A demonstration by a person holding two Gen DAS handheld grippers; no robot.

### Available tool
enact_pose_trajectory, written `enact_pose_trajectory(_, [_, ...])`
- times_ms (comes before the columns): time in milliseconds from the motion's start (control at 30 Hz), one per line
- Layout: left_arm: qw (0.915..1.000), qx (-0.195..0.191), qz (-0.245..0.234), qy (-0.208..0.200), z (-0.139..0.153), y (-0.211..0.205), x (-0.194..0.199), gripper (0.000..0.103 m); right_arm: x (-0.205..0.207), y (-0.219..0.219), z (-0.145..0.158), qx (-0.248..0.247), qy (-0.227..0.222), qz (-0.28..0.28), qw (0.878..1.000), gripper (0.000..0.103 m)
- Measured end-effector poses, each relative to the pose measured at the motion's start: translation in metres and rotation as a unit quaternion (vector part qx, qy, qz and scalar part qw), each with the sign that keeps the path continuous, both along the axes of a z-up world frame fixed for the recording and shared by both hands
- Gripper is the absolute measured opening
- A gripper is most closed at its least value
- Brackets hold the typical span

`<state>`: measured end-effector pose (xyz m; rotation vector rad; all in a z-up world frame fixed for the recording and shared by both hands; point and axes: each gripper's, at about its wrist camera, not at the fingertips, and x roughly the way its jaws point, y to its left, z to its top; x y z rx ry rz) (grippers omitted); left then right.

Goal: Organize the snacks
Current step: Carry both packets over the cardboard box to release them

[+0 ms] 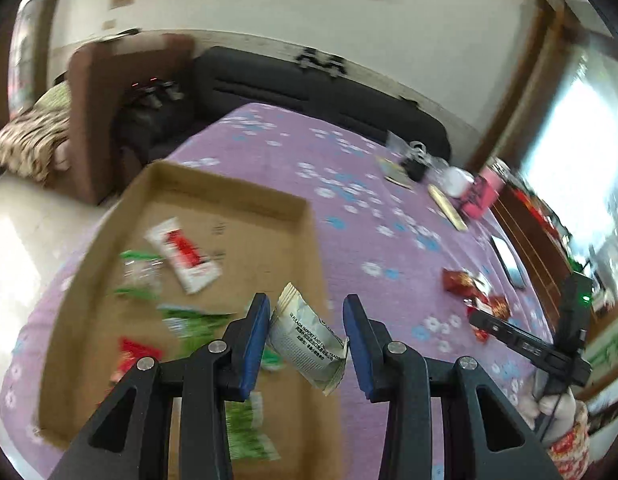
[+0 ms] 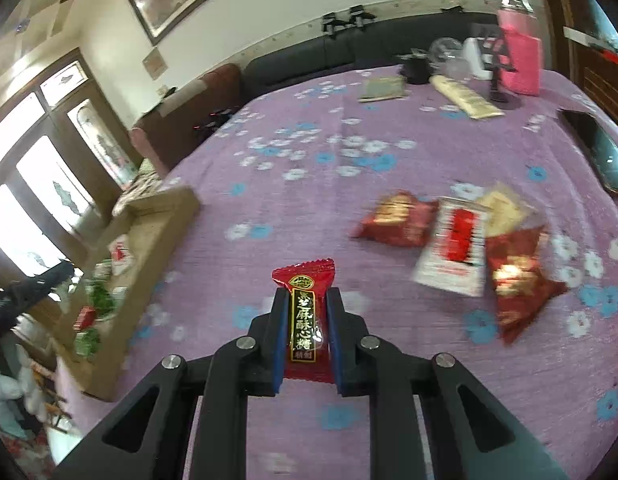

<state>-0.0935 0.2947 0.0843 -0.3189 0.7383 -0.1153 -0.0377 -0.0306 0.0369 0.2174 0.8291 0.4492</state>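
My left gripper [image 1: 305, 304] is shut on a silver-white snack packet [image 1: 309, 340], which hangs tilted above the right wall of the shallow cardboard box [image 1: 229, 200]. A white-and-red packet [image 1: 184, 254], green packets [image 1: 139, 272] and a red one lie inside the box. My right gripper [image 2: 308, 294] is shut on a red candy [image 2: 304, 320] with a black label, held upright over the purple cloth. To its right a loose pile lies on the cloth: a red packet [image 2: 397, 218], a white-and-red packet [image 2: 453, 248], a tan packet [image 2: 503, 208] and another red packet [image 2: 517, 280]. The box [image 2: 161, 208] is far to its left.
The table wears a purple flowered cloth [image 2: 309, 152]. At its far end stand a pink box [image 2: 521, 60], a glass jar [image 2: 445, 52], a black cup and a flat booklet [image 2: 383, 88]. A phone [image 2: 601, 152] lies at the right edge. A dark sofa [image 1: 309, 92] runs behind.
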Motion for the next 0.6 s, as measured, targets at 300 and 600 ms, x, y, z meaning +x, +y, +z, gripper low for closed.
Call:
enact_pose_trajectory(300, [0.9992,-0.036,0.014,0.005,-0.018,0.026,0.005,0.041,0.003,0.121,0.032,-0.03,-0.016,0.107,0.994,0.017])
enact_pose_trajectory(600, [0.9973,-0.063,0.032,0.02,-0.034,0.054,0.034,0.042,0.03,0.217,0.023,-0.069,-0.002,0.151,0.986,0.017])
